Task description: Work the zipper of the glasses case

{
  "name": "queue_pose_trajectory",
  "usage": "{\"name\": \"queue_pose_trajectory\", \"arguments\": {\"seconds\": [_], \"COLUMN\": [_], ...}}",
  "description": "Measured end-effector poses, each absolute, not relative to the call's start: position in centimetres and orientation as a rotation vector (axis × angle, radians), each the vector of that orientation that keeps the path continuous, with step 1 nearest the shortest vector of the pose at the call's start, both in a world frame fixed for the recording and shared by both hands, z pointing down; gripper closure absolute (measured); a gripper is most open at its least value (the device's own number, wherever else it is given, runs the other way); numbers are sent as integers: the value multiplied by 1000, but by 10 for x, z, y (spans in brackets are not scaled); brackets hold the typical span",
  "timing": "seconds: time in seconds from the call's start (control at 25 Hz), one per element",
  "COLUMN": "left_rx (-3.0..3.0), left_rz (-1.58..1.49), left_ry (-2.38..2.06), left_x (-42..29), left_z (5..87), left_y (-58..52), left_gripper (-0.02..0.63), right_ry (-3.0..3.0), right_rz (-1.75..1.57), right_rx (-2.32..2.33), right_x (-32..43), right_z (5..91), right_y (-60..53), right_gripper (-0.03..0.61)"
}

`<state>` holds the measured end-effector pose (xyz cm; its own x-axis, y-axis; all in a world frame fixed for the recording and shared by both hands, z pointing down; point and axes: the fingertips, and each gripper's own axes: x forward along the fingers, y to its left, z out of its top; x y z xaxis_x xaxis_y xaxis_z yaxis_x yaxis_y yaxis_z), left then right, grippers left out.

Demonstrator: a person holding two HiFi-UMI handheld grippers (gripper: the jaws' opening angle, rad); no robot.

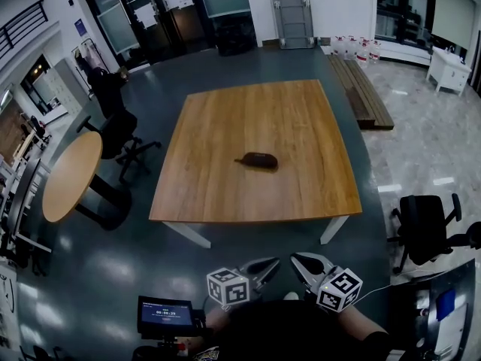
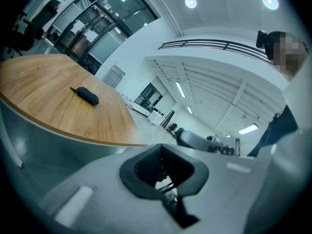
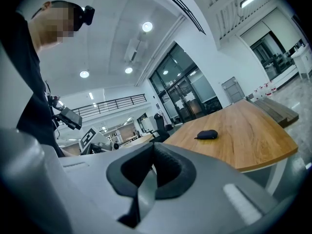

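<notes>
A dark glasses case (image 1: 258, 160) lies alone near the middle of the wooden table (image 1: 218, 194). It also shows far off as the case (image 2: 87, 95) in the left gripper view and the case (image 3: 207, 134) in the right gripper view. My left gripper (image 1: 272, 263) and right gripper (image 1: 297, 260) hang side by side close to the person's body, well short of the table's near edge. Both are shut with nothing between their jaws. The left gripper (image 2: 163, 161) and the right gripper (image 3: 152, 163) point roughly level toward the table.
A round wooden table (image 1: 69, 175) and an office chair (image 1: 120, 134) stand to the left. Another black chair (image 1: 428, 228) is at the right. A small screen (image 1: 165, 316) sits at the bottom left. Pallets (image 1: 361, 89) lie beyond the table's far right corner.
</notes>
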<state>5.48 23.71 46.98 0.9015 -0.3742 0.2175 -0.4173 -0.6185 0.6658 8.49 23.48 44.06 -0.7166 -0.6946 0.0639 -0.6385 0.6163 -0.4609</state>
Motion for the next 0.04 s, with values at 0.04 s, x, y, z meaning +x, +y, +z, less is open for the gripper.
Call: {"name": "queue_pose_trajectory", "arguments": {"seconds": [0.04], "left_rx": [2298], "left_rz": [71], "left_ry": [-563], "left_x": [53], "left_z": [469], "left_y": [238], "left_gripper": [617], "right_ry": [2715], "right_rz": [-701], "right_rx": [-1124], "right_x": [84], "right_z": [440], "right_y": [235], "right_gripper": [574]}}
